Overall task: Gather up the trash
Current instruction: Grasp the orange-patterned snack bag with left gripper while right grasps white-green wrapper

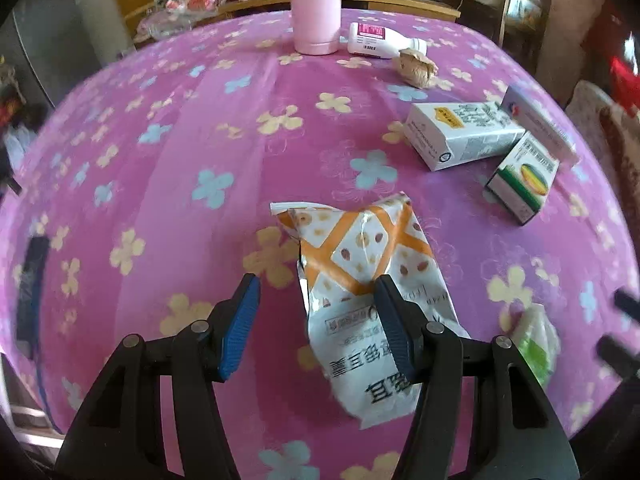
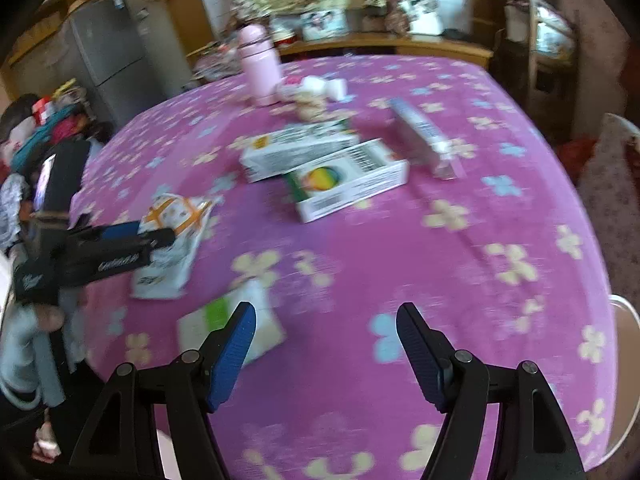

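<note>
A crumpled white and orange snack bag (image 1: pixel 360 256) lies on the pink flowered tablecloth (image 1: pixel 180 140). My left gripper (image 1: pixel 317 278) hangs open just over it, the right finger in front of the bag and the bag's left edge between the fingers. In the right wrist view the left gripper (image 2: pixel 156 232) reaches in from the left over the same bag (image 2: pixel 176 212). My right gripper (image 2: pixel 326 306) stands open above bare cloth with nothing between its fingers. A white and green packet (image 2: pixel 228 320) lies flat under its left finger, and shows too in the left wrist view (image 1: pixel 536 340).
Beyond the bag lie a white carton (image 1: pixel 460 132), a green and white box (image 1: pixel 524 176) and a blue and white box (image 1: pixel 540 120). At the far edge stand a pink bottle (image 1: pixel 316 12), a toppled white bottle (image 1: pixel 372 40) and a crumpled paper wad (image 1: pixel 414 66). A person's sleeve (image 2: pixel 24 340) is at the left.
</note>
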`<action>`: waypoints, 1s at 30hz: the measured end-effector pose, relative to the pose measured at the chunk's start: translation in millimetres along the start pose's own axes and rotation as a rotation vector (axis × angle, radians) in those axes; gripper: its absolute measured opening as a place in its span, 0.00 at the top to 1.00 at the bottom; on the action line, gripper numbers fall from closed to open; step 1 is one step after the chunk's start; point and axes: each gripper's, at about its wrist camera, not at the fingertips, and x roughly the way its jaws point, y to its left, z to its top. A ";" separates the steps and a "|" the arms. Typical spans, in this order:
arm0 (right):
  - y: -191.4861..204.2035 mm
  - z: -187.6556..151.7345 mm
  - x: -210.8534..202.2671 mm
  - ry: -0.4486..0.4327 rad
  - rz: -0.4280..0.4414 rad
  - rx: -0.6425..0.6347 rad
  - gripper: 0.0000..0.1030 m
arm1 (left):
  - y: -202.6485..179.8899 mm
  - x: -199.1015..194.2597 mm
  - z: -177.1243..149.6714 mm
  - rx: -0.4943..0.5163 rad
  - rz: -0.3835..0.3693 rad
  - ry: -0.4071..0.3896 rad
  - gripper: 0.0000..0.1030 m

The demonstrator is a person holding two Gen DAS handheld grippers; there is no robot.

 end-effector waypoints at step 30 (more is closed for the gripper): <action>-23.8 -1.3 4.6 0.076 -0.002 -0.040 0.27 | 17.8 -20.3 -1.1 -0.104 -0.205 0.006 0.44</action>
